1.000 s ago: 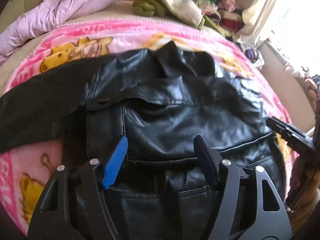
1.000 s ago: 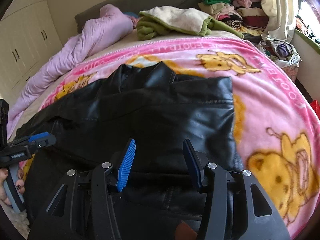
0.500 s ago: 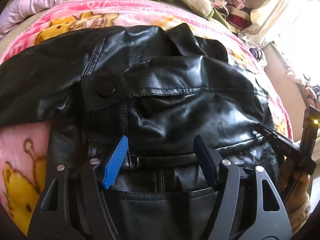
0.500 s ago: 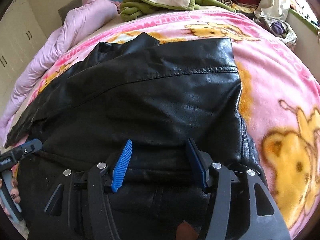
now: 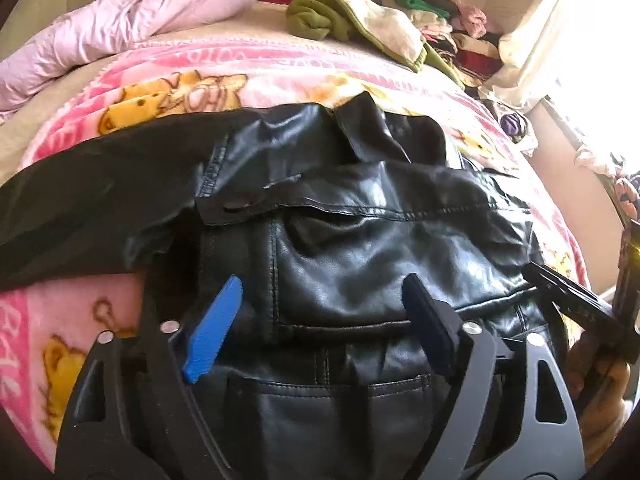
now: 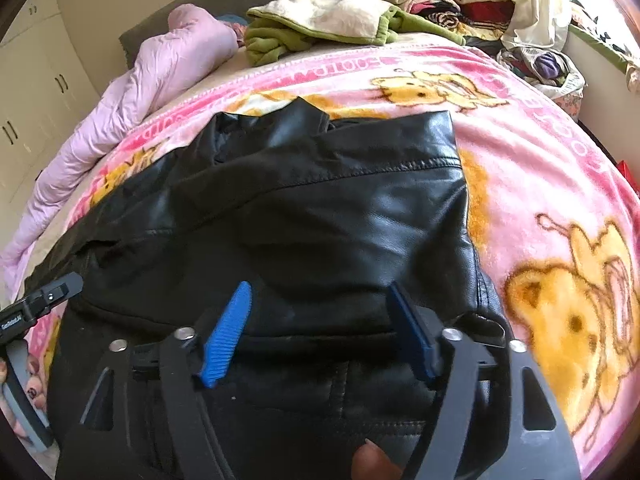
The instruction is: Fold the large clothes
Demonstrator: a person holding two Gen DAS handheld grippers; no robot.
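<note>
The black leather jacket (image 5: 360,248) lies folded on the pink cartoon blanket (image 6: 540,168), its near hem cut off behind both grippers. Bare blanket lies right of the right gripper (image 6: 320,328). Left gripper (image 5: 320,320) and right angle downward, jaws opening (leather beneath, nothing pinched).

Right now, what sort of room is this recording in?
Most likely a bedroom: a bed with a pink cartoon blanket, a lilac duvet, and stacked clothes near the headboard.
</note>
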